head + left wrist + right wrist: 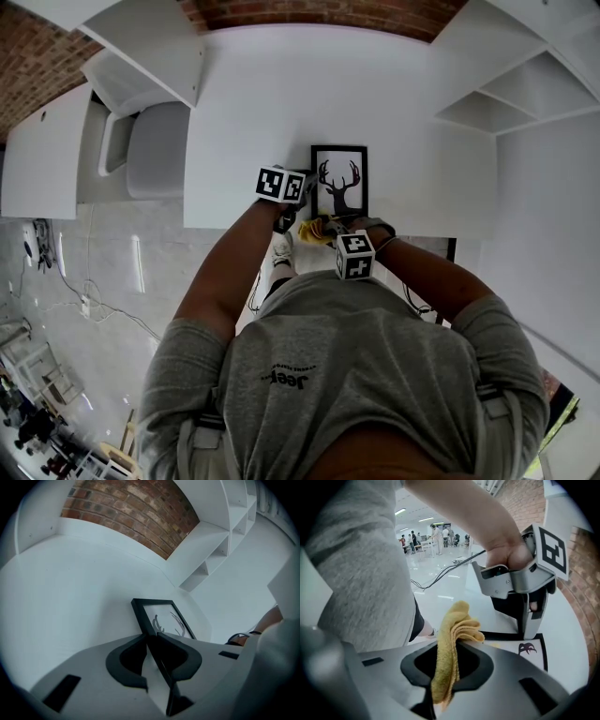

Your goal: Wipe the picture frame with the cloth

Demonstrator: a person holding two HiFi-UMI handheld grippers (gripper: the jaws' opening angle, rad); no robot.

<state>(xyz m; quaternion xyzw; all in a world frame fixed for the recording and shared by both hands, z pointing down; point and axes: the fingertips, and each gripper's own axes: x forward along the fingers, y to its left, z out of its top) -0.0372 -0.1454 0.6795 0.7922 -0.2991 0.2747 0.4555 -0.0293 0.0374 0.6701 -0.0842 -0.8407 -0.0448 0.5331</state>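
Currently left claw (153, 637) is clamped shut on a side edge of the picture frame (161, 613), which lies flat on the white bench (281, 94) and stretches ahead of that claw. Right claw (452, 640) is pinched tight on the yellow cloth (457, 620). The folds bunch above its tips, just short of the frame's near end.

Picture frame (339, 182) on table (281, 103), near its front edge.
Left gripper (302, 195) clamps the frame's left edge; right gripper (328, 228) sits at its near edge, cloth (313, 232) between the jaws; shelves (525, 89) stand to the right.
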